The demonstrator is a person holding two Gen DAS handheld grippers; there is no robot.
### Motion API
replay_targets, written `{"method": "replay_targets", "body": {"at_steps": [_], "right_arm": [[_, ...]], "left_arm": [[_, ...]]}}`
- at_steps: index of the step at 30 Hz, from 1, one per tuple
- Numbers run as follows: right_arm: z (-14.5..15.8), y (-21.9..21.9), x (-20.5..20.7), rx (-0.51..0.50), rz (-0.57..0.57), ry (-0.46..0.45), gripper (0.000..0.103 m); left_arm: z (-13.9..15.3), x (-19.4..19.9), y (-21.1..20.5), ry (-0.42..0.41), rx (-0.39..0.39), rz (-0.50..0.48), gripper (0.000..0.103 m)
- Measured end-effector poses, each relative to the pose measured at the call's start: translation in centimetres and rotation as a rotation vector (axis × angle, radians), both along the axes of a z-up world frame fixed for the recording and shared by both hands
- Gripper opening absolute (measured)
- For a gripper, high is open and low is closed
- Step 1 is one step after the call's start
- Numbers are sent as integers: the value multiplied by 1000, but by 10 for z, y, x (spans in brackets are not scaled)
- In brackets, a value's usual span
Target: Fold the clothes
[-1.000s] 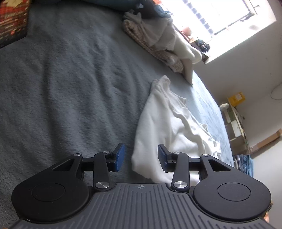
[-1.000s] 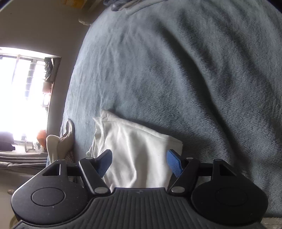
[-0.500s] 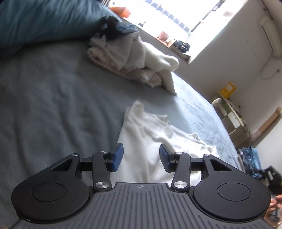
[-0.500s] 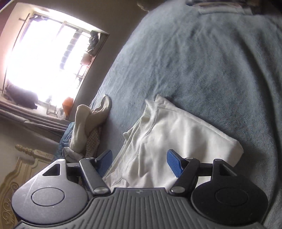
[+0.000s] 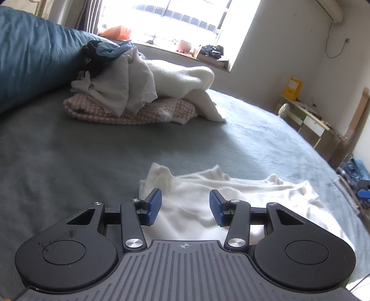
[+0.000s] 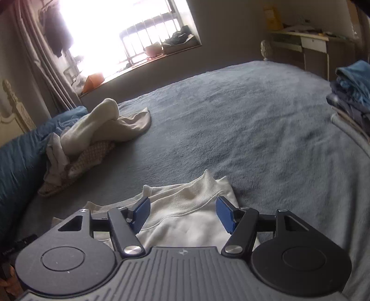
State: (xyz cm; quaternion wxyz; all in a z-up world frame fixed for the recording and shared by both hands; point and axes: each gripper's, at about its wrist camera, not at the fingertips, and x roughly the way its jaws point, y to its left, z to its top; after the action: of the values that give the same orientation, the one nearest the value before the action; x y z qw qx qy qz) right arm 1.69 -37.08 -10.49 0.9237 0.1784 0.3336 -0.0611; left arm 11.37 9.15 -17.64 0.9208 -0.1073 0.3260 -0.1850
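A home bedroom: a wide bed under a grey-blue fleecy blanket [image 5: 242,143], a heap of unfolded laundry [image 5: 138,92] near its far-left corner, a bright barred window [image 6: 129,34], and a cluttered wooden side desk [image 5: 309,120].

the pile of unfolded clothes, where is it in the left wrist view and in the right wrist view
Left wrist view: the pile of clothes lies in the upper left, beyond the white garment, against the blue pillow.
Right wrist view: the same pile lies at the middle left, beside the pillow.
Shared landmark: the bright barred window behind the pile in both.
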Motion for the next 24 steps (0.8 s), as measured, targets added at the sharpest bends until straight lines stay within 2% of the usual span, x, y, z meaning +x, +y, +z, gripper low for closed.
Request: {"method": "replay_targets", "body": {"at_steps": [5,8,12,17,18,21,23,24], "right_arm": [[-29,-8,51,-132,69,67,66],[-51,-14,81,-209,91,159,66],[-69,-26,113,-161,95,187,66],[-83,-29,138,-146,145,213,64],[-87,-29,141,-153,154,230,61],[-94,-29,142,-173,170,246,41],[-93,-27,138,-191,190,217,15],[-92,-25,135,-205,199,204,12]], "left_arm": [[-15,32,-6,11,32,-19,45],[-22,43,-7,21,36,-40,44],[-30,53,-9,28,33,-67,41],[-36,63,-8,33,3,-80,31],[-37,64,-8,33,-7,-78,30],[-38,64,-7,22,-22,-78,18],[-38,64,-7,9,-26,-78,9],[-38,64,-7,4,-32,-77,7]]}}
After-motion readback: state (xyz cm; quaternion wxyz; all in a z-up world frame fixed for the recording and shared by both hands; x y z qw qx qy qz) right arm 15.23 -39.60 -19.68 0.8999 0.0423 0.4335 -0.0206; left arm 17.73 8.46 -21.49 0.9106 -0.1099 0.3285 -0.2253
